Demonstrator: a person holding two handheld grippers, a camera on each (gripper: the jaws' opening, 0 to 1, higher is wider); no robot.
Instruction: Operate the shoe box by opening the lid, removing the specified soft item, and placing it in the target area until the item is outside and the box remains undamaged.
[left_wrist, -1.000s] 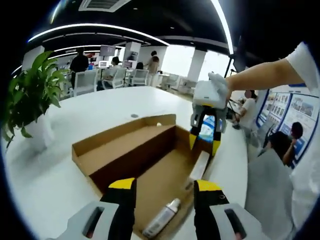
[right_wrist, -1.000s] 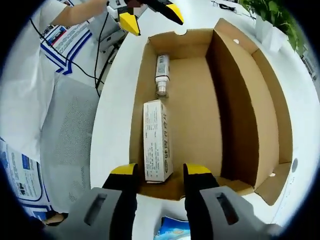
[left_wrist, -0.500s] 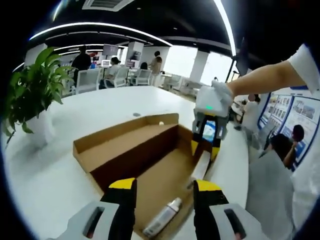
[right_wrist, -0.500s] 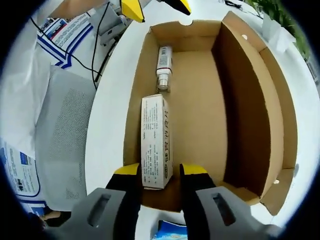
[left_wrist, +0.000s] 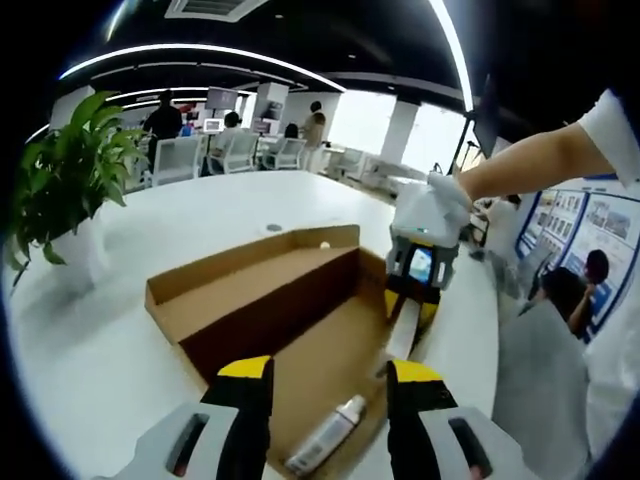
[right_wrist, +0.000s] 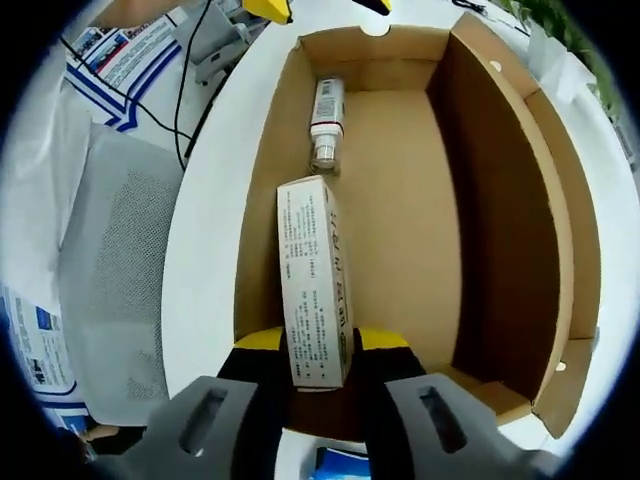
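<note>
Two items lie inside the open cardboard box (right_wrist: 400, 200), which fills the middle of the right gripper view: a long white carton (right_wrist: 315, 280) at lower centre and a small white bottle (right_wrist: 326, 120) above it, near the box's far end. We find the right gripper (right_wrist: 316, 345) at the bottom of that frame, its yellow-tipped jaws set on either side of the carton's near end, close against it; we cannot tell whether they grip it. In the left gripper view the left gripper (left_wrist: 318, 372) sits at bottom centre, jaws apart and holding nothing, above the bottle (left_wrist: 325, 435). The box (left_wrist: 250, 300) rests on a white table (left_wrist: 200, 210). A potted plant (left_wrist: 60, 190) stands at left.
</note>
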